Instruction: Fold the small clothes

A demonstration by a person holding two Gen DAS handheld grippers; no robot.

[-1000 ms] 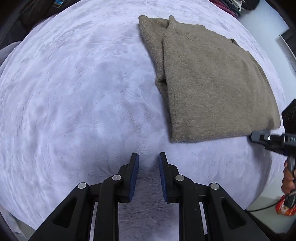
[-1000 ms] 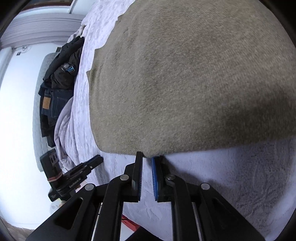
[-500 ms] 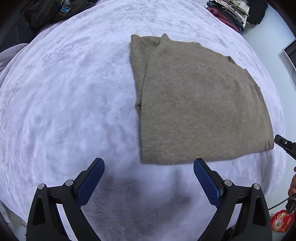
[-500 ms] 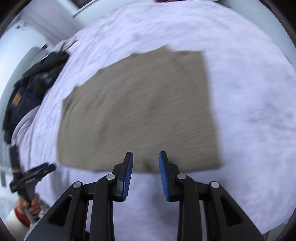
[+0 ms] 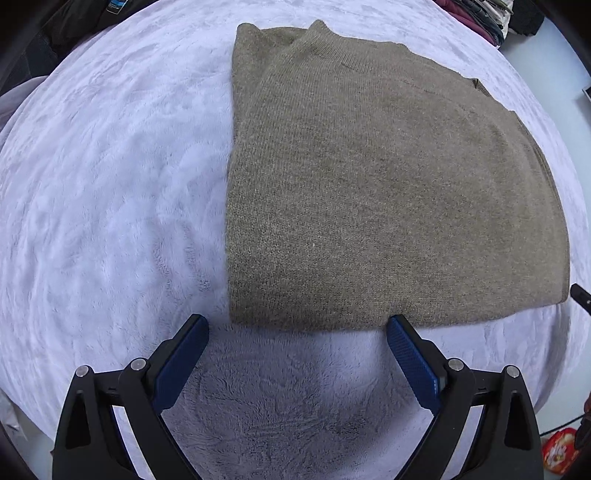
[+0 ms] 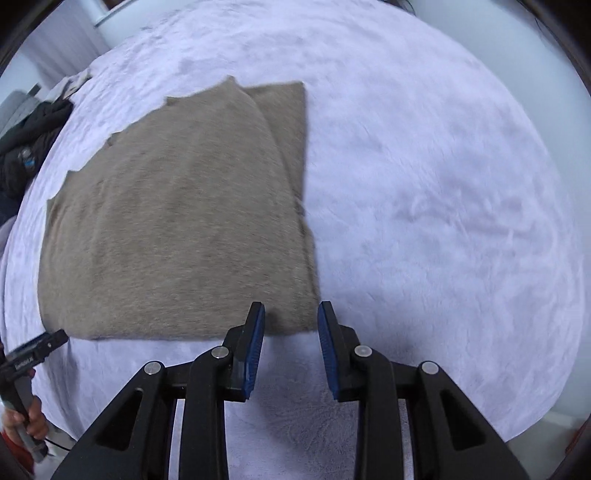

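A tan knit sweater (image 5: 388, 184) lies folded flat on the pale lilac fleece blanket (image 5: 110, 184), sleeves tucked in, collar at the far end. My left gripper (image 5: 297, 332) is wide open and empty, its jaws straddling the sweater's near hem at its left corner. In the right wrist view the sweater (image 6: 177, 221) lies left of centre. My right gripper (image 6: 291, 321) is open and empty, just short of the hem's right corner. The left gripper's tip also shows in the right wrist view (image 6: 37, 349).
Dark clothes (image 6: 26, 147) are piled at the blanket's far left edge. More folded clothes (image 5: 491, 18) lie beyond the sweater's collar. A red packet (image 5: 559, 452) lies on the floor off the blanket's near right edge.
My left gripper opened wide and moved in to the sweater's near hem. My right gripper let go of the hem, opened, pulled back and turned toward the right corner.
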